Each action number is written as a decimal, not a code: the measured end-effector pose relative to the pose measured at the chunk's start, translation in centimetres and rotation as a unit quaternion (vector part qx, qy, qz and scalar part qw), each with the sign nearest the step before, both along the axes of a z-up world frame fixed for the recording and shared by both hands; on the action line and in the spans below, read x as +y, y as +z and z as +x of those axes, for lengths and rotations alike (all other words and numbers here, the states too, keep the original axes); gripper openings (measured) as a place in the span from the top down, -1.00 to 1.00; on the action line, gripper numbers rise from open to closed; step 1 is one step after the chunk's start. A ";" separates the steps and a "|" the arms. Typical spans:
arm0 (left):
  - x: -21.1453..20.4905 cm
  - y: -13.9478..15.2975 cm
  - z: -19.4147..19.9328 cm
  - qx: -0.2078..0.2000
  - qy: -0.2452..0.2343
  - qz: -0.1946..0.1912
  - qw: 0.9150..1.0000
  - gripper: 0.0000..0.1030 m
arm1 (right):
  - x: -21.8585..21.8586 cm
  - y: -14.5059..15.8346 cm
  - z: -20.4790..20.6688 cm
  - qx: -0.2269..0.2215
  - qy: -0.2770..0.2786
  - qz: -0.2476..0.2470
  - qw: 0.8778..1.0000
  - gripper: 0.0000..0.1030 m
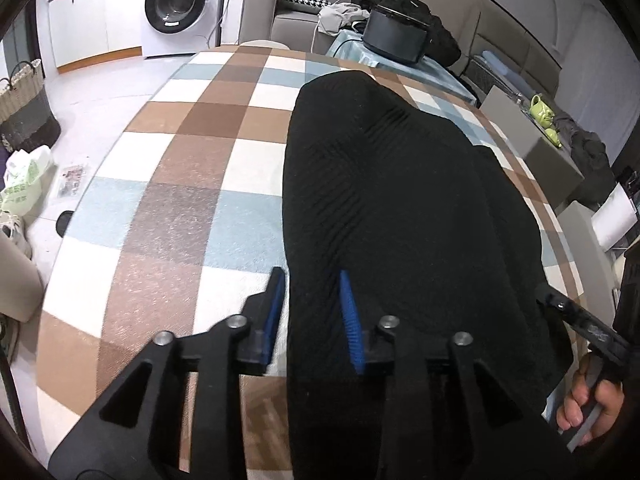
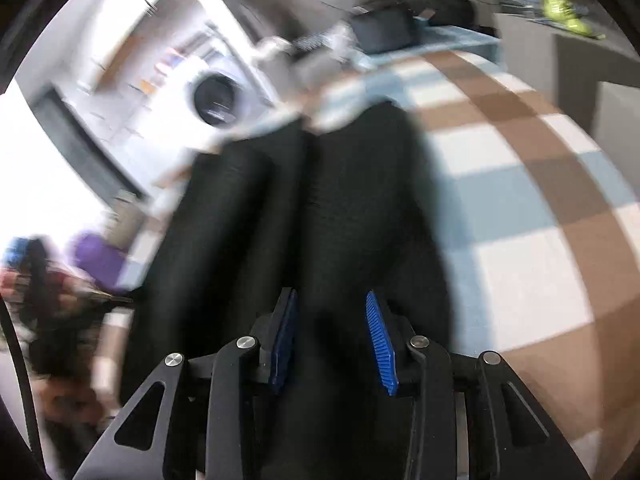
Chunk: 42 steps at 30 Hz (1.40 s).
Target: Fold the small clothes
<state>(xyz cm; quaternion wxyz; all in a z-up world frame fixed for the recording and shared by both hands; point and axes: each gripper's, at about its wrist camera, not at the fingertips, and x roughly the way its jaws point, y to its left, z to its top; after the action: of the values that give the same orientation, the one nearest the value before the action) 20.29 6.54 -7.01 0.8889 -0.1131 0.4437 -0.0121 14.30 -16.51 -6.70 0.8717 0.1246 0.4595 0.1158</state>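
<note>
Black garment (image 1: 392, 200) edge lies between left gripper (image 1: 312, 292) pads.

The right tool (image 2: 330, 336) has its two blue-padded fingers (image 2: 381, 344) spread apart, with black ribbed cloth (image 2: 304, 216) running between them and stretching away ahead. A lengthwise crease divides the cloth just ahead of the tool. To the tool's right lies the checked bench (image 2: 520, 200), brown, white and pale blue. Far ahead to the left, blurred, stands a washing machine (image 2: 218, 98).
</note>
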 end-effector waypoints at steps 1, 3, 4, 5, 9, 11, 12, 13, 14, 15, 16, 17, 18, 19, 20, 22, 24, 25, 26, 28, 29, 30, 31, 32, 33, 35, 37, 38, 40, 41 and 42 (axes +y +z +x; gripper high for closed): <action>0.1 0.1 -0.2 -0.002 0.000 -0.002 1.000 0.25 | -0.2 0.1 -0.1 -0.005 -0.001 -0.003 1.000 0.41; -0.2 0.6 -0.9 -0.011 0.003 -0.007 1.000 0.06 | -0.8 0.5 -0.3 0.003 -0.009 0.002 1.000 0.40; -0.1 0.8 -1.1 -0.017 0.004 -0.009 1.000 0.01 | -1.2 0.9 -0.5 -0.004 -0.010 0.021 1.000 0.40; -0.1 1.0 -1.2 -0.020 0.005 -0.012 1.000 0.00 | -1.2 1.1 -0.5 -0.008 -0.006 0.035 0.999 0.39; -0.3 1.5 -1.4 -0.021 0.003 -0.024 0.999 0.00 | 0.4 1.2 0.5 -0.004 0.031 0.080 0.996 0.37; -0.5 1.7 -1.6 -0.022 0.000 -0.026 0.999 -0.01 | 1.7 0.7 1.2 0.002 0.048 0.090 0.995 0.37; -0.5 1.8 -1.7 -0.023 0.001 -0.025 0.999 -0.01 | 2.3 0.3 1.8 0.009 0.052 0.089 0.995 0.37; -0.5 1.9 -1.8 -0.024 0.002 -0.023 0.999 -0.02 | 2.8 -0.3 2.5 0.020 0.049 0.084 0.995 0.37; -0.6 1.9 -1.9 -0.024 0.003 -0.023 0.999 -0.02 | 3.0 -0.5 2.9 0.020 0.047 0.088 0.995 0.38; -0.5 1.9 -2.1 -0.024 0.002 -0.024 0.999 -0.03 | 3.3 -0.6 3.4 0.013 0.046 0.095 0.994 0.48; -0.5 1.9 -2.1 -0.024 0.003 -0.025 0.999 -0.03 | 3.8 -0.6 3.9 0.018 0.052 0.091 0.994 0.57; -0.5 1.8 -2.2 -0.024 0.004 -0.027 0.999 -0.03 | 4.2 -0.6 4.2 0.020 0.059 0.086 0.994 0.87; -0.4 1.8 -2.2 -0.022 0.005 -0.029 0.999 -0.03 | 4.8 -0.5 4.5 0.024 0.072 0.083 0.994 0.90; -0.4 1.9 -2.2 -0.022 0.006 -0.031 0.999 -0.03 | 4.8 0.0 4.6 0.019 0.074 0.083 0.994 0.90; -0.3 1.9 -2.1 -0.023 0.007 -0.032 0.999 -0.03 | 4.8 0.8 4.3 0.001 0.079 0.089 0.993 0.92; -0.2 2.1 -2.1 -0.024 0.008 -0.033 0.999 -0.03 | 3.9 3.4 3.2 -0.050 0.081 0.089 0.991 0.92; -0.2 2.2 -2.1 -0.028 0.007 -0.035 0.999 -0.03 | 2.2 4.8 2.4 -0.068 0.065 0.081 0.992 0.92; -0.2 2.2 -2.1 -0.028 0.005 -0.036 0.999 -0.04 | 1.5 4.7 2.2 -0.063 0.053 0.069 0.994 0.92; -0.4 2.1 -1.9 -0.027 0.003 -0.036 0.999 -0.05 | 1.0 4.2 2.3 -0.054 0.042 0.050 0.996 0.92; -0.6 1.8 -1.8 -0.024 0.004 -0.036 0.999 -0.05 | 0.1 1.6 3.7 0.003 0.020 0.028 0.999 0.90; -0.8 1.8 -1.7 -0.023 0.003 -0.036 0.999 -0.05 | -0.2 0.4 4.2 0.032 0.017 0.028 0.999 0.90; -1.0 1.7 -1.8 -0.022 0.001 -0.036 0.999 -0.05 | -0.2 -0.1 4.3 0.037 0.013 0.030 0.999 0.81; -1.1 1.8 -1.8 -0.023 -0.001 -0.036 0.999 -0.05 | -0.6 0.0 4.5 0.034 0.010 0.032 0.999 0.74; -1.2 1.8 -2.0 -0.024 -0.002 -0.035 0.999 -0.05 | -0.7 0.4 4.2 0.024 0.006 0.033 0.999 0.64; -1.2 1.8 -2.0 -0.026 -0.002 -0.035 0.999 -0.05 | -0.9 1.1 3.7 0.009 0.004 0.035 0.999 0.48; -1.2 1.8 -2.0 -0.024 0.000 -0.034 0.999 -0.05 | -1.0 1.8 3.0 -0.006 0.006 0.055 0.998 0.41; -1.1 1.7 -1.9 -0.021 0.003 -0.038 0.999 -0.05 | -0.9 2.3 2.4 -0.010 0.014 0.088 0.996 0.41; -1.1 1.6 -1.8 -0.020 0.003 -0.040 0.999 -0.05 | -0.5 2.4 2.3 -0.008 0.025 0.102 0.994 0.41; -1.2 1.6 -1.7 -0.019 0.001 -0.041 0.999 -0.05 | 0.8 2.1 2.4 0.008 0.051 0.121 0.991 0.40; -1.2 1.7 -1.7 -0.019 0.000 -0.040 0.999 -0.05 | 1.3 1.7 2.5 0.020 0.063 0.127 0.990 0.39; -1.3 1.7 -1.7 -0.019 -0.001 -0.039 0.999 -0.05 | 1.9 1.3 2.6 0.031 0.070 0.132 0.988 0.39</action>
<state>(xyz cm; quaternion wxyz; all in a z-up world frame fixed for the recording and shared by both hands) 18.59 5.23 -5.30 0.8922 -0.1466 0.4259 -0.0326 16.95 -14.58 -5.44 0.8227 0.2097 0.4746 0.2325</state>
